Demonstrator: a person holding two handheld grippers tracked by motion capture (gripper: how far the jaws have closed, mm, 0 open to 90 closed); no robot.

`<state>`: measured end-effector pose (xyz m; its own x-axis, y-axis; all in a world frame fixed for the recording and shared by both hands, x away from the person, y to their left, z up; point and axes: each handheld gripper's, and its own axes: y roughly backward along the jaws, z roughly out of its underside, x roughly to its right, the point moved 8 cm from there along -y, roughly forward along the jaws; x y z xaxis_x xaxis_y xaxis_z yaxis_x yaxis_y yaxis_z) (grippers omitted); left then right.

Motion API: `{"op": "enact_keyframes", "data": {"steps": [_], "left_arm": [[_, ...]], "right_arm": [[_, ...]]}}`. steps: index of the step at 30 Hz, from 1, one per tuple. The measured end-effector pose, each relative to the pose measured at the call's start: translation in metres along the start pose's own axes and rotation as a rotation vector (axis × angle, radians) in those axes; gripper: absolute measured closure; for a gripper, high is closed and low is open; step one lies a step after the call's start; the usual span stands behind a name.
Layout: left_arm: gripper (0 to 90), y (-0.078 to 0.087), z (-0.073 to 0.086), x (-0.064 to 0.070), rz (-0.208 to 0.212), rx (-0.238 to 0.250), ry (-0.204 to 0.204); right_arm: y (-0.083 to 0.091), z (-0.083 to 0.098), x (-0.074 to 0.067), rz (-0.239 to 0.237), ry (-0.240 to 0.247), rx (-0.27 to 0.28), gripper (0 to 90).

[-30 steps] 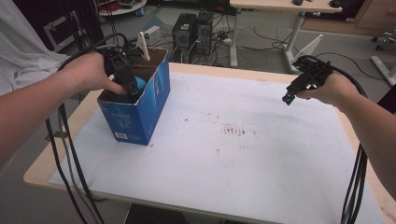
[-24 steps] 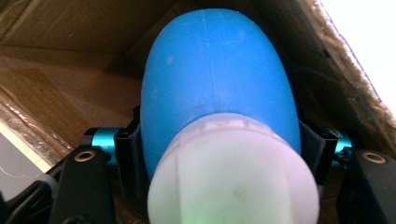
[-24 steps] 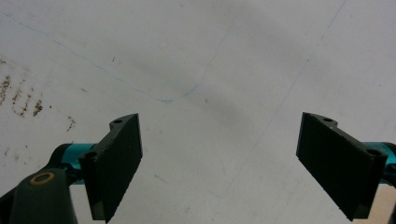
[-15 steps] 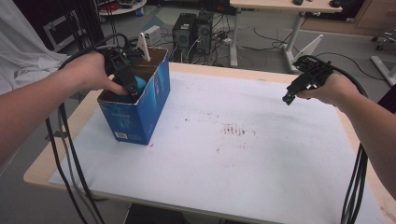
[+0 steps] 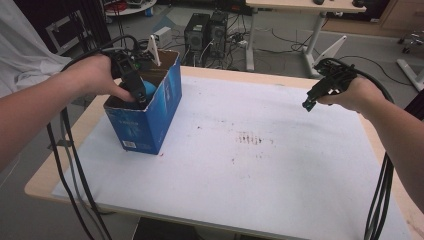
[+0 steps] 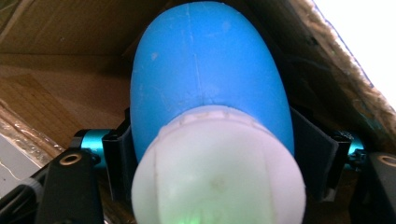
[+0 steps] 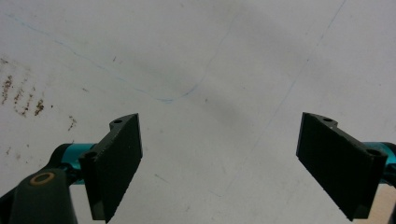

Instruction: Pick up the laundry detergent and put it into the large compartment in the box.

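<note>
White paper sheeting [image 5: 280, 170], rust-stained, covers the wooden table. At its left stands an open blue cardboard box [image 5: 145, 125]. Inside its mouth, the left gripper [image 5: 136, 90] clamps a blue egg-shaped object with a white cap [image 6: 210, 116]. Well apart, the right gripper [image 7: 233, 163] hangs wide open, holding nothing.

Computer towers [image 5: 204, 31] behind stained table [image 5: 260, 165]

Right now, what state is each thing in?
Left gripper: shut on the blue bulb, inside the box.
Blue bulb: clamped between the jaws, white cap toward the camera.
Blue box: upright, top open.
Right gripper: open, empty, above the table cover.
</note>
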<state>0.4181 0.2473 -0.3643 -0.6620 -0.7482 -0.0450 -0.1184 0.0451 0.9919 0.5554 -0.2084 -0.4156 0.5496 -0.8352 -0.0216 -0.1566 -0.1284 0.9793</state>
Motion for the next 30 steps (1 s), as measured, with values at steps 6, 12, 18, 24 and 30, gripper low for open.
{"op": "enact_keyframes", "data": {"steps": [6, 12, 18, 24, 30], "left_arm": [[25.7, 0.003, 0.001, 0.000, 0.000, -0.010, -0.030], [21.9, 0.007, 0.001, 0.000, -0.003, -0.012, -0.042], [21.7, 0.013, 0.002, -0.001, -0.001, -0.010, -0.059], [20.8, 0.023, 0.000, -0.001, -0.008, 0.010, -0.067], [20.7, 0.035, -0.002, 0.000, -0.020, 0.017, -0.087]], "right_arm": [[0.000, 0.000, 0.000, 0.000, 0.000, 0.001, 13.6], [0.001, 0.000, -0.001, 0.000, -0.001, 0.003, 13.6], [0.001, 0.000, -0.001, 0.001, -0.004, 0.004, 13.6], [0.002, -0.001, -0.002, -0.002, 0.002, 0.008, 13.6], [0.003, 0.000, -0.002, -0.002, -0.002, 0.009, 13.6]]}}
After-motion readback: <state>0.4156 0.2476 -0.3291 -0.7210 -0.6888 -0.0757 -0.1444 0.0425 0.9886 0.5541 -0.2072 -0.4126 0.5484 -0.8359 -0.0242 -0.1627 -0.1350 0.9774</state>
